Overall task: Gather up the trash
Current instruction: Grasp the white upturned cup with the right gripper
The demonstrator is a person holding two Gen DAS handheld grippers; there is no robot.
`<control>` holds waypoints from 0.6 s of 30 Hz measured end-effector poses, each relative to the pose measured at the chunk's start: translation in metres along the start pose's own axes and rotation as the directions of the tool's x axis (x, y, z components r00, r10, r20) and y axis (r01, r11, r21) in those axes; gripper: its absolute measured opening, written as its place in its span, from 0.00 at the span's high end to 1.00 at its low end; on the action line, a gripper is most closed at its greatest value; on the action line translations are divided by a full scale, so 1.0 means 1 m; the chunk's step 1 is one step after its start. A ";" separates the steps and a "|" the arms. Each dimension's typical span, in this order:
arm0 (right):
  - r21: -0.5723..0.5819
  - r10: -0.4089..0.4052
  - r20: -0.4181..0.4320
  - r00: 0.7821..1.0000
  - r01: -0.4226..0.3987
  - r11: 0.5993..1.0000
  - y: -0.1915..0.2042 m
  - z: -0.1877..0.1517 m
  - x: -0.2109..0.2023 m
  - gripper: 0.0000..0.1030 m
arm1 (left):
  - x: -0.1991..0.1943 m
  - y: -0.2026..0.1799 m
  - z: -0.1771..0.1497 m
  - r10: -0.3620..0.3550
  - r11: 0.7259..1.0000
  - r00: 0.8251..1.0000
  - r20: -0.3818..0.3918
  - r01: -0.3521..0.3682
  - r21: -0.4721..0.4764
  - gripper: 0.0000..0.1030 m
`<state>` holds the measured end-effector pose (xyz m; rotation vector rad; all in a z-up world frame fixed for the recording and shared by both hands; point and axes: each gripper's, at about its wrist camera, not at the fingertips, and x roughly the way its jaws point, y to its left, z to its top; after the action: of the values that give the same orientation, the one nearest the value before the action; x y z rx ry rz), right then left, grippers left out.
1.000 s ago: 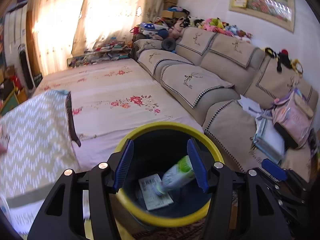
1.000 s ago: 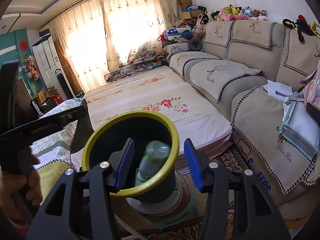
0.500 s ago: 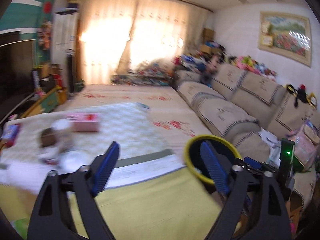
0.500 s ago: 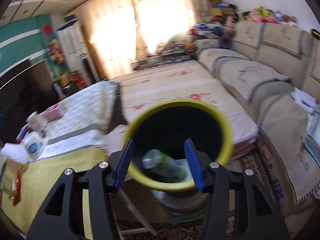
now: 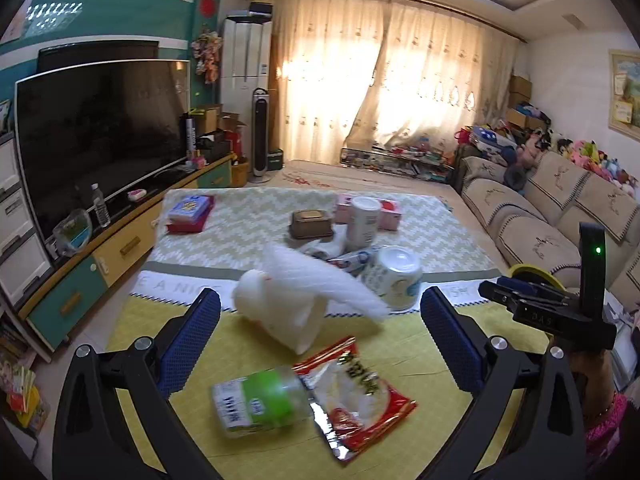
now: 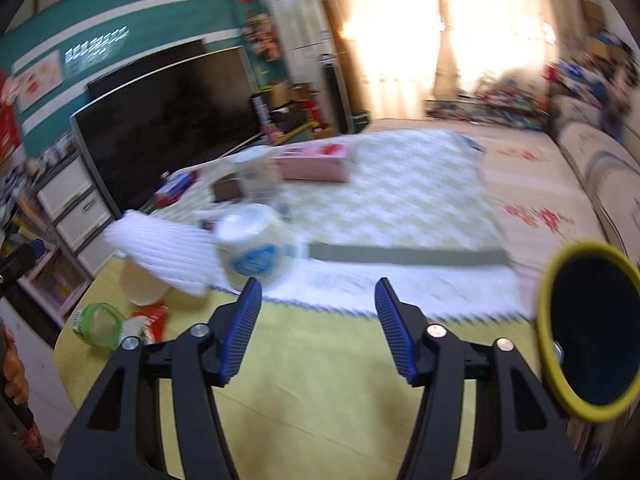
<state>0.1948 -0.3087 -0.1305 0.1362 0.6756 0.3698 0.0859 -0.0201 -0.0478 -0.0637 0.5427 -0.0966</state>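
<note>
Left gripper [image 5: 320,336] swung from bin to table, bottle [image 5: 262,406] lying roughly crosswise.

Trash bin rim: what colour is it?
Yellow, around a dark interior; the trash bin rim shows best in the right wrist view.

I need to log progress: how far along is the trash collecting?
Done: cannot tell; the bin's inside looks dark. In hand: nothing; left gripper and right gripper are open. Left: green-label bottle, red wrapper, white cup.
</note>
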 end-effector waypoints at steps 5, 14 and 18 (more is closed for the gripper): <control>-0.064 0.026 -0.062 0.998 -0.030 0.997 0.038 0.024 0.040 0.41 | 0.000 0.016 -0.004 -0.002 0.999 1.000 -0.008 0.002 -0.047 0.05; -0.096 -0.009 -0.156 0.988 -0.006 0.995 0.065 0.037 0.097 0.36 | 0.005 0.016 -0.011 -0.022 0.998 0.999 -0.029 0.020 -0.055 0.05; -0.108 -0.042 -0.166 0.985 0.024 0.994 0.070 0.039 0.113 0.32 | 0.008 0.016 -0.015 -0.029 0.998 0.999 -0.045 0.026 -0.060 0.05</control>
<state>0.2804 -0.2011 -0.1498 -0.0070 0.8227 0.3872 0.0859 -0.0058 -0.0661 -0.1273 0.5905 -0.1090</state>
